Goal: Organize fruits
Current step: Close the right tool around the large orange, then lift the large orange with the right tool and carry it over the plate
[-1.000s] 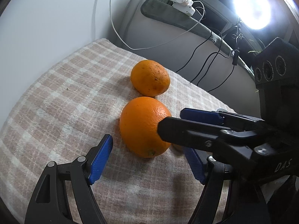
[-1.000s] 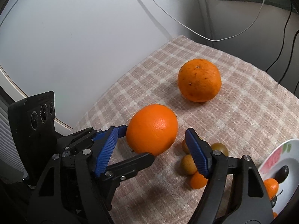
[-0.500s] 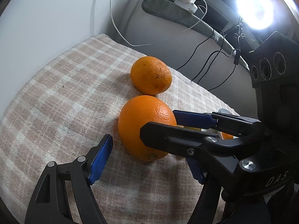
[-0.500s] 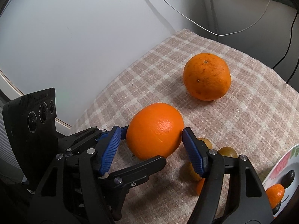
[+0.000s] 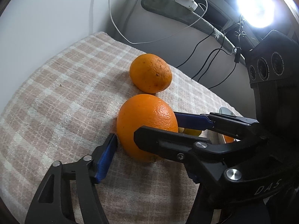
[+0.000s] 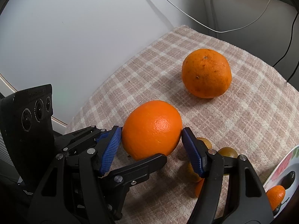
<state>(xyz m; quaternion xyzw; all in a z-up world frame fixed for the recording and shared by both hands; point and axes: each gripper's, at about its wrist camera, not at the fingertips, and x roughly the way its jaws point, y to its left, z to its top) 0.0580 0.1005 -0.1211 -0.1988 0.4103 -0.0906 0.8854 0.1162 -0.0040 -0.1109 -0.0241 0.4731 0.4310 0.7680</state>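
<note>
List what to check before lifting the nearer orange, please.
1. Right gripper touches near orange on both sides: ok.
2. Left gripper grip on it: jaws closing, one pad hidden: cannot tell.
3. Grippers apart: not ok, fingers cross at the orange.
4. Far orange out of the way: ok.
5. Small fruits clear of right finger: not ok, right beside it.
6. Room on plate: cannot tell.
</note>
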